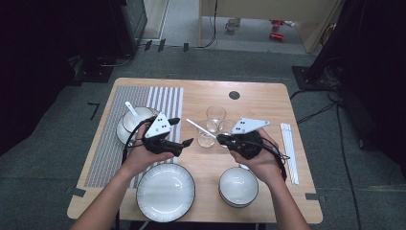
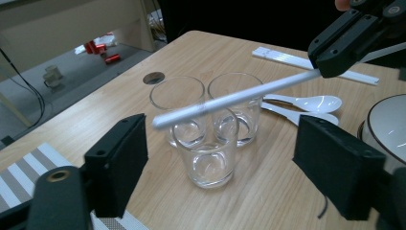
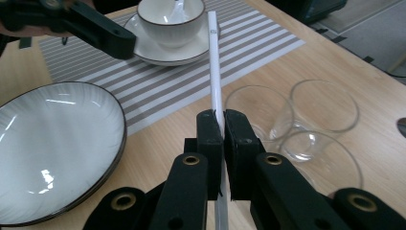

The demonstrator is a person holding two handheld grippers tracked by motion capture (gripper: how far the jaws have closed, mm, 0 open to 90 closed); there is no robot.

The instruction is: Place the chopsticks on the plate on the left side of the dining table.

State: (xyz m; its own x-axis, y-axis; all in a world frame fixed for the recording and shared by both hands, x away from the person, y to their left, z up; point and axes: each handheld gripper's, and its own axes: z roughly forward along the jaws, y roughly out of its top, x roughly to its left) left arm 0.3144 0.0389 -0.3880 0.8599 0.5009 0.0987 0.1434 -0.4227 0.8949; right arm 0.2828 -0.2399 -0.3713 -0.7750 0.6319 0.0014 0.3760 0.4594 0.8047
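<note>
A white straw (image 3: 214, 62) is pinched between the jaws of my right gripper (image 3: 223, 120), which is shut on it. The straw (image 1: 201, 128) points left, over a cluster of three clear glasses (image 1: 215, 115) at the table's middle. In the left gripper view the straw (image 2: 230, 99) crosses above the glasses (image 2: 206, 158), with the right gripper (image 2: 330, 57) holding its far end. My left gripper (image 1: 184, 131) hovers left of the glasses, its jaws wide apart. Nothing is between the pads of the left gripper (image 2: 225, 163); the straw's free tip hangs beyond them.
A white plate (image 1: 165, 191) and a white bowl (image 1: 238, 187) sit near the front edge. A cup with a spoon (image 1: 136, 120) stands on a saucer on the striped placemat (image 1: 110, 143). Spare straws (image 1: 288, 148) lie at the right edge, two white spoons (image 2: 306, 103) beside the glasses.
</note>
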